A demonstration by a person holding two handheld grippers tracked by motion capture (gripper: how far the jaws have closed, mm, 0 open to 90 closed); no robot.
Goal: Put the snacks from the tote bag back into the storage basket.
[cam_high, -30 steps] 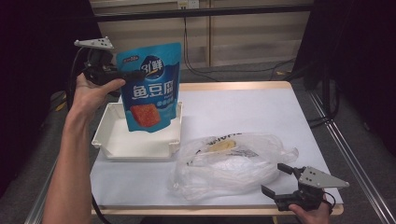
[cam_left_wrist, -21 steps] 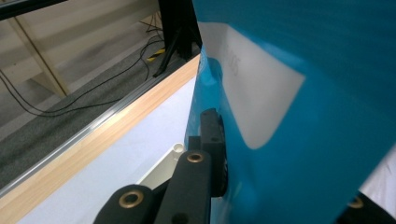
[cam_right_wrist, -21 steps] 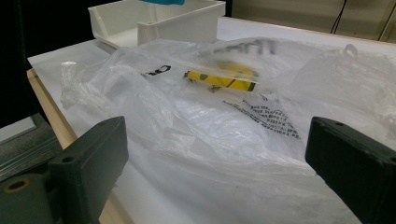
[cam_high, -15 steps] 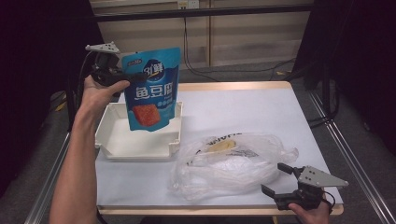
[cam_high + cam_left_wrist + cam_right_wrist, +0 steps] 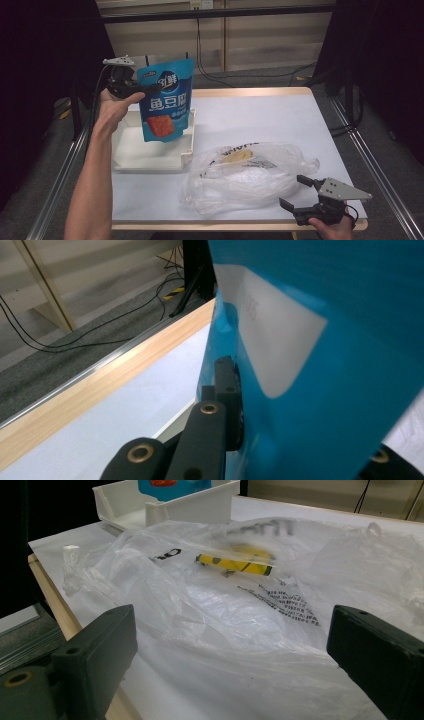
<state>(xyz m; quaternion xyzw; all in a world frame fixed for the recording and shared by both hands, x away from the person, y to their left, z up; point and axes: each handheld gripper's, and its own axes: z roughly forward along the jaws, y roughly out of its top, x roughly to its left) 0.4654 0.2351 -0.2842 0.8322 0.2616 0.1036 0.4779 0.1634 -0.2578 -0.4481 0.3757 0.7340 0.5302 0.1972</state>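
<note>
My left gripper (image 5: pixel 146 88) is shut on the top left edge of a blue snack pouch (image 5: pixel 165 100) with white lettering and an orange picture. The pouch hangs upright above the white tray (image 5: pixel 131 155) at the table's left. In the left gripper view the pouch's blue back (image 5: pixel 320 350) sits pinched between the black jaws. My right gripper (image 5: pixel 296 192) rests open near the table's front right edge, just short of a crumpled clear plastic bag (image 5: pixel 250 175). The right gripper view shows the bag (image 5: pixel 240 610) ahead of the jaws, with a yellow packet (image 5: pixel 235 564) inside it.
The white tabletop (image 5: pixel 265 120) has a wooden border. Beyond the far edge lie grey floor and black cables (image 5: pixel 250 75). Metal rails (image 5: pixel 370 165) run along both sides of the table. The tray's white wall (image 5: pixel 185 505) stands behind the bag.
My left hand has carried the blue pouch down and to the right, closer over the white tray. The right gripper and the plastic bag have stayed put.
</note>
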